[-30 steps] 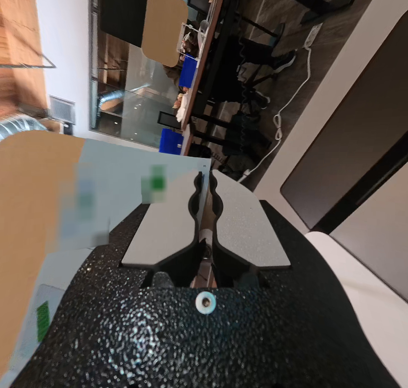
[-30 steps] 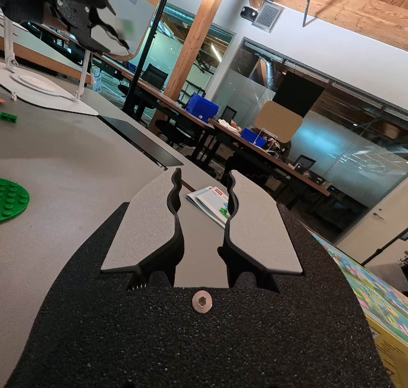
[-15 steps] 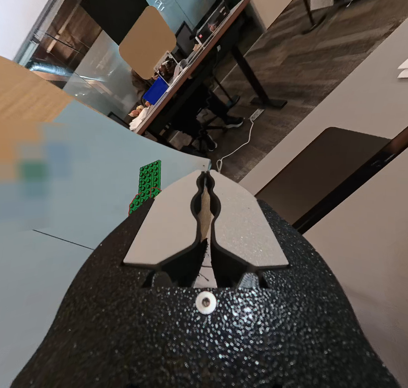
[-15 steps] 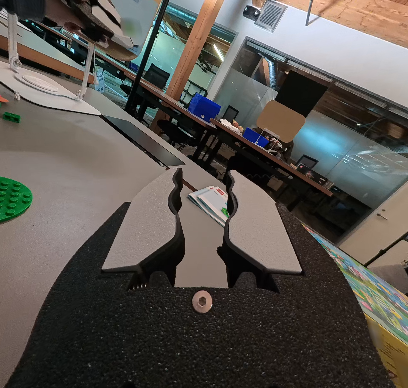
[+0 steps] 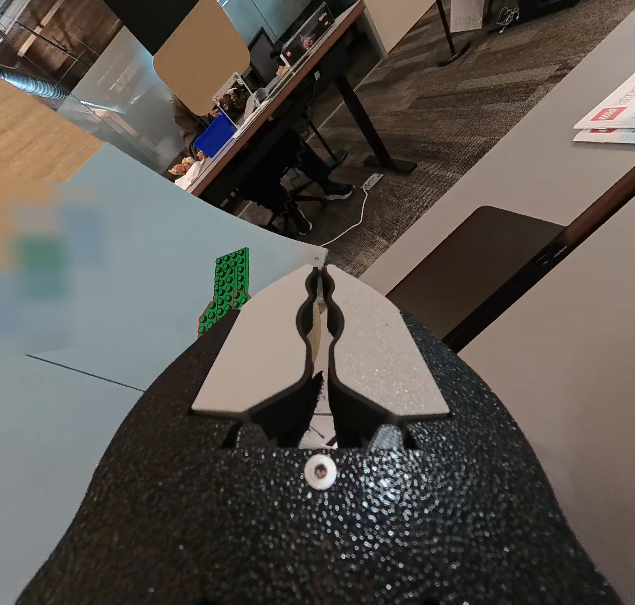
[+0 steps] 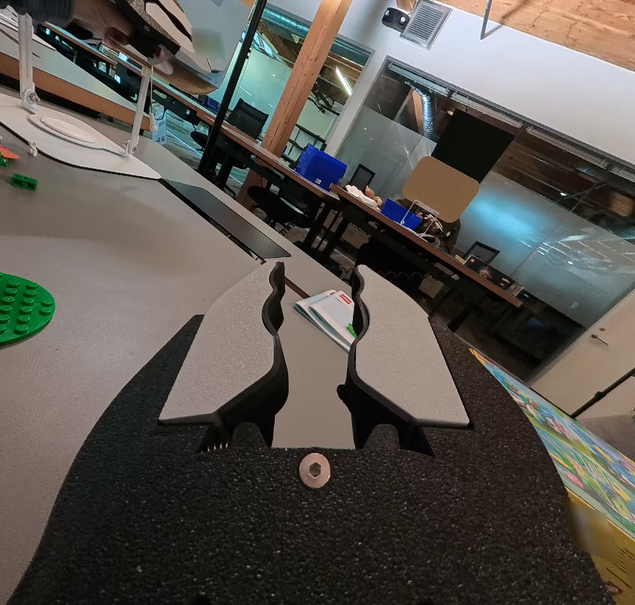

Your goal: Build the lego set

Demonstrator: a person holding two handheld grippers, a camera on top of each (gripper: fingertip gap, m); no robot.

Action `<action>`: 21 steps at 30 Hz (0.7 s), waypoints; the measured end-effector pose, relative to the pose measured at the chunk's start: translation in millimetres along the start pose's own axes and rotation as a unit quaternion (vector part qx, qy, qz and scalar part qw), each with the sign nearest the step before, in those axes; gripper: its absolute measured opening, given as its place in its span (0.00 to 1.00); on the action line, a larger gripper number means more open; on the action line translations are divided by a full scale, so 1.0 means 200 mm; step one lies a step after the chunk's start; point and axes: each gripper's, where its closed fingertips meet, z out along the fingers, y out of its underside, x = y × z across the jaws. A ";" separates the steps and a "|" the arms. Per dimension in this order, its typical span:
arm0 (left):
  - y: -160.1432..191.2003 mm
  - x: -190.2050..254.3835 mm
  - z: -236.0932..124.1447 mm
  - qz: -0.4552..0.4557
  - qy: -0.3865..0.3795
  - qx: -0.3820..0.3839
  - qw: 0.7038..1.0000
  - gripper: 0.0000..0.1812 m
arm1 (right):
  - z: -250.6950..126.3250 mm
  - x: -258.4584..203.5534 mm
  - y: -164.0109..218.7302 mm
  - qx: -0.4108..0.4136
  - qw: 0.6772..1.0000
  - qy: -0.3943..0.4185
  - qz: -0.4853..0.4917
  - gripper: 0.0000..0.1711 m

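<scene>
My left gripper (image 5: 319, 270) is shut on the corner of a pale blue instruction booklet page (image 5: 137, 279) that carries a drawing of green plates. It holds the page up in the air. The right wrist view shows it high at the upper left (image 6: 161, 14) with the booklet (image 6: 202, 52). My right gripper (image 6: 318, 279) is open and empty, low over the grey table (image 6: 137, 262). A round green studded plate (image 6: 20, 310) lies on the table to its left. A small green brick (image 6: 24, 181) lies farther back on the left.
Two more booklets (image 6: 326, 313) lie on the table ahead of my right gripper; they also show in the left wrist view (image 5: 611, 121). A colourful set box (image 6: 584, 468) stands at the right. A white stand base (image 6: 68, 134) sits at the back left. A dark inset panel (image 5: 481, 262) runs along the table edge. The grippers' ends are close to 40 cm from one another.
My left gripper has swung round with the page still held, so more of the page and its green drawing now show. My right gripper has barely moved.
</scene>
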 end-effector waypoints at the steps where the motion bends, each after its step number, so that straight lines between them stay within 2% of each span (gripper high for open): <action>1: 0.00 0.00 0.00 -0.002 0.002 0.000 1.000 0.01 | 0.00 0.00 0.00 -0.001 1.000 -0.001 0.000 0.21; 9: 0.00 0.02 -0.01 -0.017 0.035 -0.003 0.999 0.03 | 0.00 -0.01 0.01 -0.005 1.000 -0.006 -0.002 0.21; 15: 0.01 0.02 -0.01 0.010 0.023 -0.012 1.000 0.03 | 0.01 -0.02 0.01 -0.008 1.000 -0.012 -0.004 0.21; 18: 0.00 -0.03 -0.02 0.110 -0.045 -0.021 0.993 0.07 | 0.01 -0.02 0.01 -0.009 1.000 -0.012 -0.004 0.21; 21: -0.01 -0.01 0.00 0.223 -0.082 -0.042 0.970 0.14 | 0.01 -0.02 0.02 -0.010 1.000 -0.013 -0.005 0.20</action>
